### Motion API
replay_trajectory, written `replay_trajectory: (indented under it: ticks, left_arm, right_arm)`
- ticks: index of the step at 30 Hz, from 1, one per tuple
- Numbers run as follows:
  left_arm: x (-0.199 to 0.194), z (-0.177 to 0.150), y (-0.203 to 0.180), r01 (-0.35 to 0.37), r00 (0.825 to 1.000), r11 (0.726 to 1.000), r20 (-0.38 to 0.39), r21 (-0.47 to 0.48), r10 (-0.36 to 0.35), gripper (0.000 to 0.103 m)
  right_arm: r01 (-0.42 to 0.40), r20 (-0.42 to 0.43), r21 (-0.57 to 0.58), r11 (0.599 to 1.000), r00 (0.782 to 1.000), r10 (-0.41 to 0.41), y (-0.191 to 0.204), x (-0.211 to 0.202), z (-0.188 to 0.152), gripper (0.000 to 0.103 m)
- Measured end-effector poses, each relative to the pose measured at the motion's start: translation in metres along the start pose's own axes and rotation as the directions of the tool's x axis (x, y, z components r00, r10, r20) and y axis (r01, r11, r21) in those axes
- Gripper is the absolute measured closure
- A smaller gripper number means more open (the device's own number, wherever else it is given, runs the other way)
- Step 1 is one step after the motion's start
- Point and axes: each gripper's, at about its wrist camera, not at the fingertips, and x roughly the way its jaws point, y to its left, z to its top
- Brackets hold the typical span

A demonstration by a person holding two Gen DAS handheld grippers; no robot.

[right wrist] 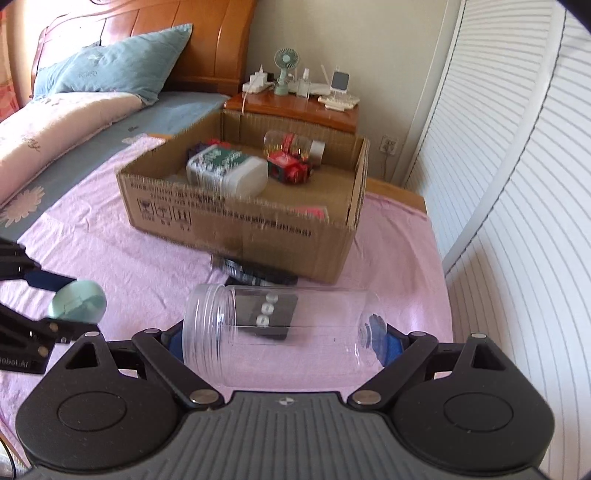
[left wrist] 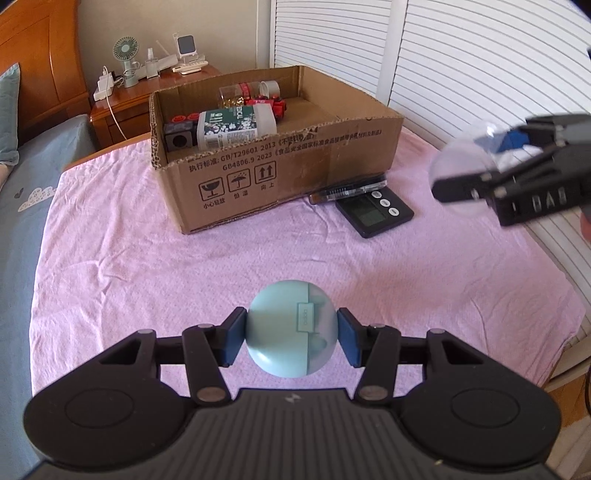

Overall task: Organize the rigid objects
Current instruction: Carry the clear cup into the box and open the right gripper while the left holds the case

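The cardboard box (left wrist: pixel 280 162) carries the clearest print: "GB/T29601 2013" and "GB4806.9 2023" along its front wall, with three handling pictograms below, a wine glass, an umbrella and twin up arrows. Inside it a white bottle (left wrist: pixel 236 125) lies on its side with a green floral label whose lettering I cannot read. My right gripper's side shows pale letters, too blurred to spell out.

My left gripper (left wrist: pixel 291 338) is clamped on a pale teal egg-shaped case (left wrist: pixel 291 328), the blue pads pressing its two sides; a small tab on its front bears a word too small to make out. The case hangs above the pink sheet (left wrist: pixel 147 258), nearer to me than the box.

My right gripper (right wrist: pixel 284 343) grasps a clear plastic jar (right wrist: pixel 284 332) lengthwise, one pad at the threaded mouth, the other at the base, so its jaws stand wide. The jar lies sideways above the sheet, also short of the box.

The left view shows the black kitchen scale (left wrist: pixel 375 212) plainly, just beside the box's front corner, with three round buttons and a dark display. In the right view it appears only through the jar's wall. The right view alone shows the blue pillow (right wrist: pixel 110 66), the headboard (right wrist: pixel 147 22) and a wall socket (right wrist: pixel 389 142); both show the bedside table with a small green fan (right wrist: pixel 285 68).
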Motion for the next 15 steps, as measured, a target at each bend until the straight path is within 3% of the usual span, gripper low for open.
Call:
replay_trajectory:
  ticks: [6, 15]
  left_arm:
    - [-0.008, 0.009, 0.008, -0.009, 1.000, 1.000, 0.015, -0.003, 0.009, 0.051]
    - [-0.014, 0.022, 0.020, -0.030, 0.999, 1.000, 0.042, -0.009, 0.030, 0.051]
  right_arm:
    - [-0.021, 0.066, -0.023, 1.000, 0.998, 0.023, -0.012, 0.010, 0.043, 0.009]
    - [-0.057, 0.038, -0.049, 0.997, 0.998, 0.059, -0.026, 0.063, 0.097, 0.009]
